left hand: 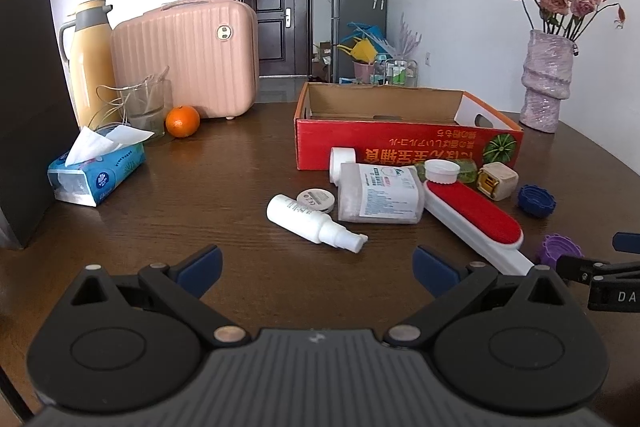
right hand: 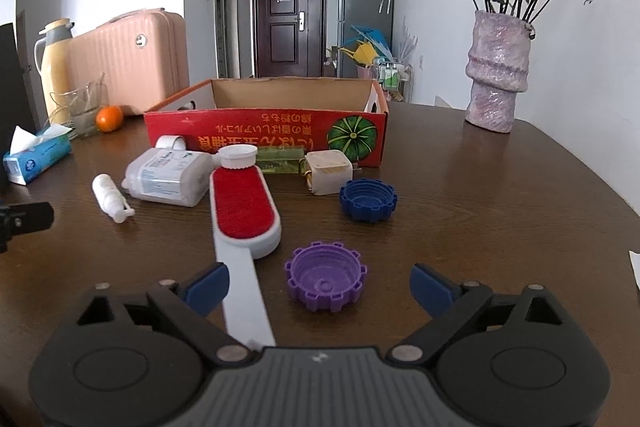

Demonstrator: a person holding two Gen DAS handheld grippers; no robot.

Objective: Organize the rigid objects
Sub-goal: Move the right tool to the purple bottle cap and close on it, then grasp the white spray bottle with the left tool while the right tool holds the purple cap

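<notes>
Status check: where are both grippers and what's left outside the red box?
Left gripper open, empty, facing white spray bottle. Right gripper open around purple cap, not gripping. Red box looks empty; lint brush handle alongside.

The white plastic handle of the red-faced lint brush [right hand: 245,205] runs under the right gripper's black body, so its end is hidden. A green transparent rectangular bottle [right hand: 280,159] lies half behind a white ribbed screw cap [right hand: 239,155] and a cream cube-shaped box [right hand: 329,172]. The floor of the red cardboard box [left hand: 404,143] is screened by its front wall. The dark paper bag [left hand: 28,115] is cut off by the left edge. Label print on the frosted flat refill bottle [left hand: 378,197] is too small to read.
</notes>
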